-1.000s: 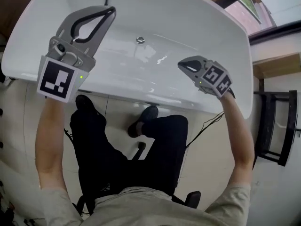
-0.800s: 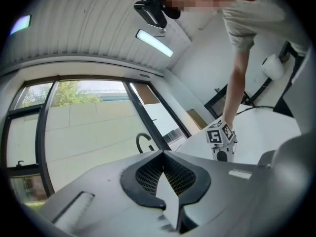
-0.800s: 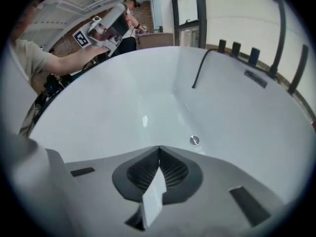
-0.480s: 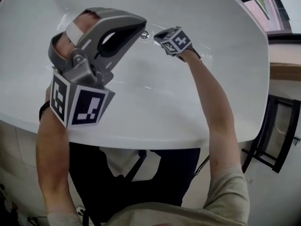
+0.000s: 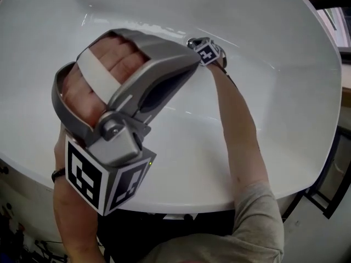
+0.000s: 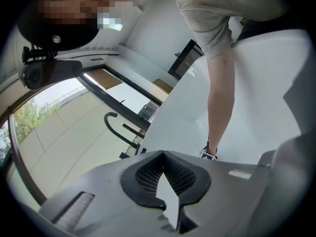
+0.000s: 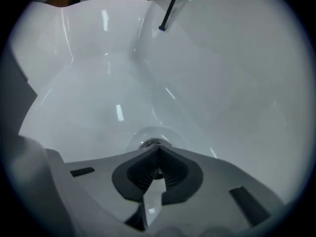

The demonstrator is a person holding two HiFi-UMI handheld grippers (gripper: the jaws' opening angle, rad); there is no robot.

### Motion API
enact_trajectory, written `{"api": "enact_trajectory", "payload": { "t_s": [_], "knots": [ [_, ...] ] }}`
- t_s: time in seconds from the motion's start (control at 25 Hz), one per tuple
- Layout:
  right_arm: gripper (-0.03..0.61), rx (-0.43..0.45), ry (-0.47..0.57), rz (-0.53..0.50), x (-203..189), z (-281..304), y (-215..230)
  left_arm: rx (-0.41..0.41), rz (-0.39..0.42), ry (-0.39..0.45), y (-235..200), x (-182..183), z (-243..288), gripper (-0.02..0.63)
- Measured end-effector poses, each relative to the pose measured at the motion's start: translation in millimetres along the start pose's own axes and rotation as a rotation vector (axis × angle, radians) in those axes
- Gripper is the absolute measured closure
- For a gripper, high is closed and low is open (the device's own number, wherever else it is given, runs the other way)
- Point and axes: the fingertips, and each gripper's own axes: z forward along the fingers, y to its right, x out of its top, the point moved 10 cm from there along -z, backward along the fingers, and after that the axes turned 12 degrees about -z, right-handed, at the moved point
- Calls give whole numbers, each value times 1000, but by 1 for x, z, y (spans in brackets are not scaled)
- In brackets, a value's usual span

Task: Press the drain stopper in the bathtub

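Note:
The white bathtub (image 5: 285,92) fills the head view. Its chrome drain stopper (image 5: 191,41) lies on the tub floor at the far middle. My right gripper (image 5: 202,48) reaches down to it at the end of a stretched arm, and only its marker cube shows clearly. In the right gripper view the stopper (image 7: 150,143) sits right at the tips of the shut right gripper (image 7: 158,151); I cannot tell whether they touch. My left gripper (image 5: 192,64) hangs high over the tub close to the camera, shut and holding nothing. The left gripper (image 6: 162,154) looks toward the person's arm (image 6: 220,98).
A black hose end (image 7: 169,11) hangs over the tub's far wall. The tub's near rim (image 5: 181,204) runs along the bottom of the head view. A black rack (image 6: 129,127) stands beside the tub by the window.
The right gripper went from the near rim down into the tub to the drain stopper. The left gripper rose toward the camera. The view leaned over the tub.

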Motion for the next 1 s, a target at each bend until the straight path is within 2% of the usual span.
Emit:
{"api": "enact_trajectory", "payload": {
  "t_s": [0.16, 0.24, 0.32, 0.44, 0.48, 0.56, 0.64, 0.72, 0.84, 0.92, 1.0],
  "knots": [
    [566, 8, -31, -105, -10, 30, -6, -15, 5, 12, 3, -4, 0, 606],
    [566, -41, -67, -219, 2, 30, -10, -22, 4, 21, 5, -6, 0, 606],
    [572, -39, -134, -328, 17, 27, -16, -28, -2, 23, 8, -9, 1, 606],
    [569, 10, -170, -261, 35, 1, -10, -39, -19, 11, 14, -12, 4, 606],
    [569, 1, -155, -290, 44, -15, -13, -43, -23, 11, 15, -13, 4, 606],
    [569, -22, -110, -390, 65, -57, -24, -43, -25, 17, 13, -14, -2, 606],
    [569, -40, -54, -425, 79, -117, -28, -31, -27, 25, 9, -17, -7, 606],
    [569, -72, 8, -407, 78, -188, -25, -20, -38, 36, 5, -20, -6, 606],
    [569, -130, 171, -318, 71, -303, -37, -26, -67, 35, 4, -29, -5, 606],
    [569, -197, 283, -274, 69, -388, -54, -18, -91, 40, 0, -36, -3, 606],
    [569, -281, 375, -279, 68, -470, -79, 1, -118, 44, -5, -41, -2, 606]
  ]
}}
